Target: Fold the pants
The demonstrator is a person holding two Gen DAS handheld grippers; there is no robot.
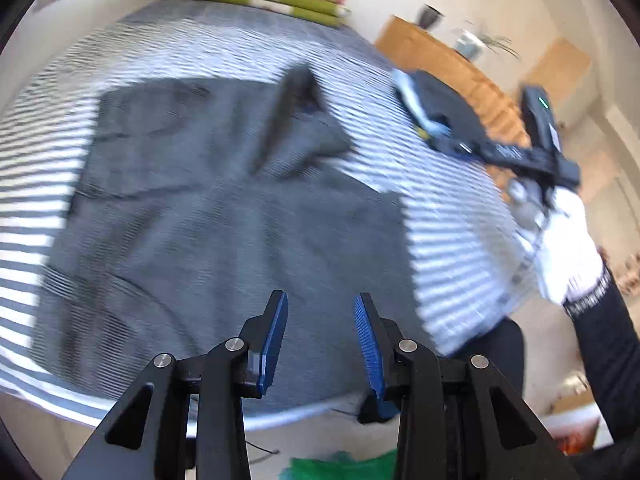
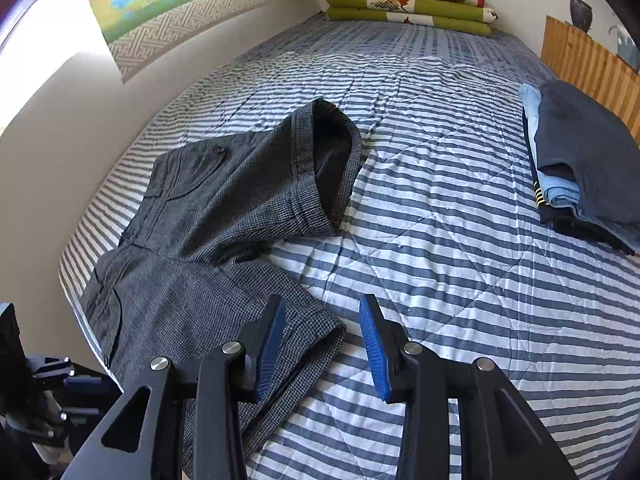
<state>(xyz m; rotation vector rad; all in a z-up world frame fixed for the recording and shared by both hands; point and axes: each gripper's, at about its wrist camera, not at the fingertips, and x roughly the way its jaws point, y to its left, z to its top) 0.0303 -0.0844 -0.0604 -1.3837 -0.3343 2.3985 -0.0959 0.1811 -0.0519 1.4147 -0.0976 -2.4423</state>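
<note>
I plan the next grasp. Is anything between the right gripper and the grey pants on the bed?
Nothing visible. The open right gripper hangs directly over the pants hem; the folded clothes pile lies well aside.

Left gripper (image 1: 321, 336): matte black linkage arms with triangular cut-outs, round silver pivot screws, blue ribbed pads on the fingers (image 1: 274, 338). Right gripper (image 2: 322, 340), lower centre of its own view: same build, black arms, silver screws, blue ribbed fingers (image 2: 374, 350). At the right edge of the left wrist view, the other handheld unit (image 1: 536, 140) shows a black body with a small green light and silver metal parts. Hand (image 1: 568, 240) wears a white glove; black sleeve (image 1: 608, 328) with a patterned cuff band.
</note>
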